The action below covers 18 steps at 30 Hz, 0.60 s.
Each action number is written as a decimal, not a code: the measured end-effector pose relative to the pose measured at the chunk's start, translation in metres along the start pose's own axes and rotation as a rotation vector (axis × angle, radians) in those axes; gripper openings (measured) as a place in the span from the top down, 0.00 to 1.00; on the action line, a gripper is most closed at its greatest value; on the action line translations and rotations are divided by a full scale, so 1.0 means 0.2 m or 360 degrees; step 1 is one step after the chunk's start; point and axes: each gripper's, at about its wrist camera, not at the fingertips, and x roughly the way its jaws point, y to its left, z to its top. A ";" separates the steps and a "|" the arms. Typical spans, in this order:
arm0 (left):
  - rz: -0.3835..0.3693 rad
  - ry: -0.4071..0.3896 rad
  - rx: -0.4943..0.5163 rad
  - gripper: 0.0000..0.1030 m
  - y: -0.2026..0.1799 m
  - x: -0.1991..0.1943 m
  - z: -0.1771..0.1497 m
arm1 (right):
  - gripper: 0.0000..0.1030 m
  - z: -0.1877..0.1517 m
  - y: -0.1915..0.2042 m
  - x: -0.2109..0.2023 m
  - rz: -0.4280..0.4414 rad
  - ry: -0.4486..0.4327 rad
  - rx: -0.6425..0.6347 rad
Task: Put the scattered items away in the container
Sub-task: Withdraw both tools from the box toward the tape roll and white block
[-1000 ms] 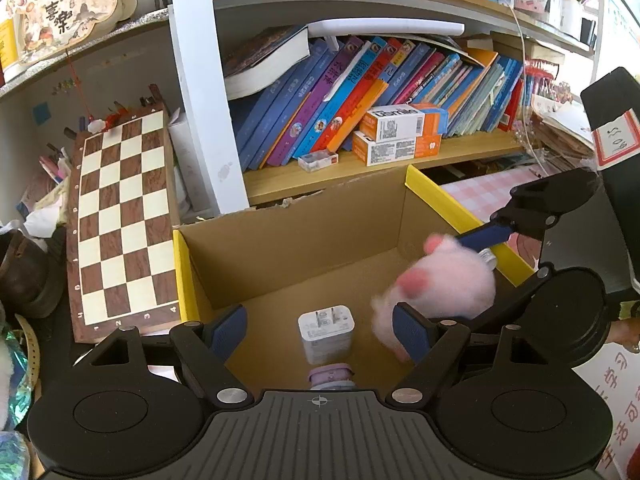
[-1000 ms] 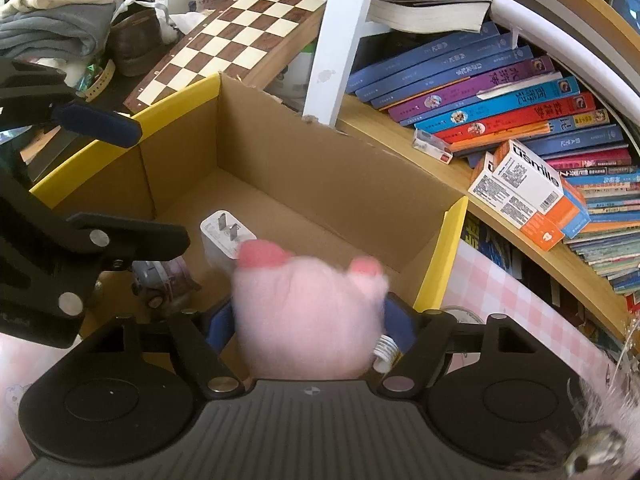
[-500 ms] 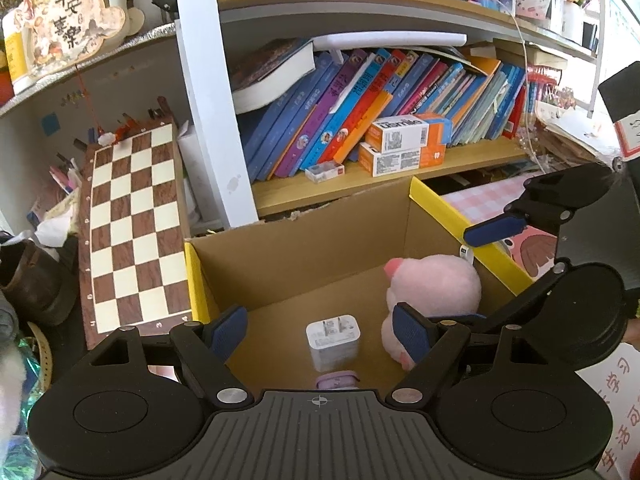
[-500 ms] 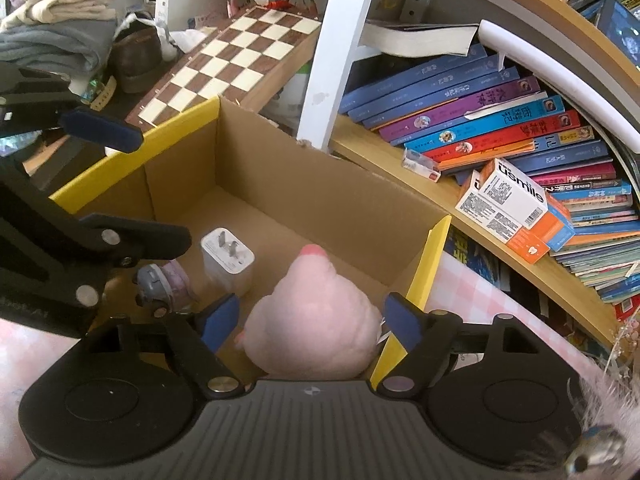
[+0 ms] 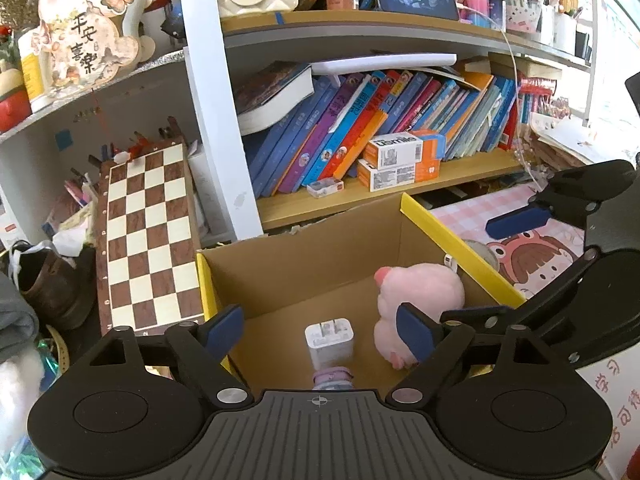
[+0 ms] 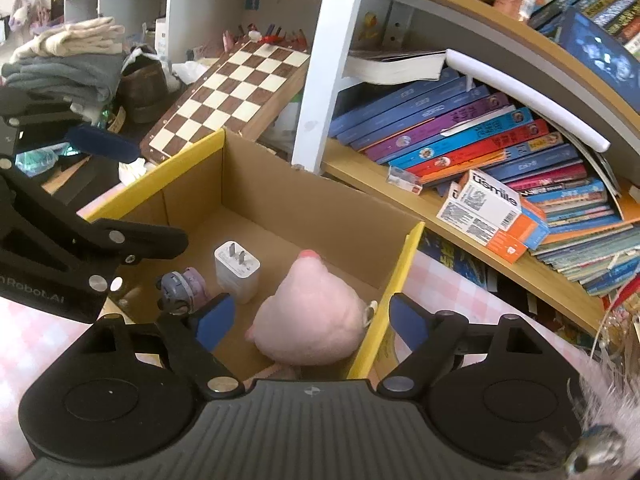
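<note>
Three items already lie on the floor of the cardboard box (image 6: 280, 208): a pink plush toy (image 6: 312, 316) against its right wall, a white plug-in charger (image 6: 237, 270) standing prongs-up near the middle, and a small purple object (image 6: 184, 286) at the near edge, too partly hidden to name. The right hand-held gripper (image 6: 306, 320) hangs just above the plush with its blue pads spread wide and nothing between them; its right finger sits outside the yellow-edged wall, its left finger inside. The left hand-held gripper (image 5: 320, 330) hovers over the near rim, jaws likewise spread and empty, with the charger in line between its pads. The step in hand looks like clearing out of the box after a drop, so the sound way is to lift each gripper straight up before swinging sideways, since the right one straddles the wall and a sideways pull could drag or tip the box. The plush is soft and should stay where it lies; the charger stands on a narrow base and could topple if brushed. What else remains on the pink checked surface (image 6: 460, 308) cannot be told from these views, apart from something pale and fluffy (image 6: 608, 396) at the right view's corner.
</note>
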 end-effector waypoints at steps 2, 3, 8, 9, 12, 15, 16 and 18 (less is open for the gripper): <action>0.0006 0.0000 0.0010 0.16 -0.01 -0.02 -0.01 | 0.18 -0.01 -0.01 -0.03 -0.0003 -0.0012 0.0029; 0.0008 -0.0001 0.0013 0.16 -0.02 -0.03 -0.01 | 0.17 -0.01 -0.01 -0.04 -0.0006 -0.0017 0.0040; 0.0019 0.0002 0.0001 0.16 -0.04 -0.08 -0.05 | 0.14 -0.05 -0.03 -0.11 -0.0026 -0.0035 0.0083; 0.0020 0.0006 0.0002 0.16 -0.05 -0.09 -0.05 | 0.14 -0.06 -0.03 -0.12 -0.0029 -0.0038 0.0090; 0.0024 0.0017 0.0004 0.16 -0.06 -0.11 -0.08 | 0.13 -0.08 -0.03 -0.15 -0.0035 -0.0041 0.0107; 0.0028 0.0028 0.0006 0.16 -0.08 -0.13 -0.10 | 0.12 -0.12 -0.03 -0.18 -0.0045 -0.0041 0.0126; 0.0029 0.0029 0.0004 0.16 -0.09 -0.13 -0.11 | 0.11 -0.13 -0.03 -0.19 -0.0048 -0.0041 0.0133; 0.0032 0.0033 0.0001 0.16 -0.10 -0.14 -0.12 | 0.08 -0.15 -0.03 -0.21 -0.0057 -0.0043 0.0147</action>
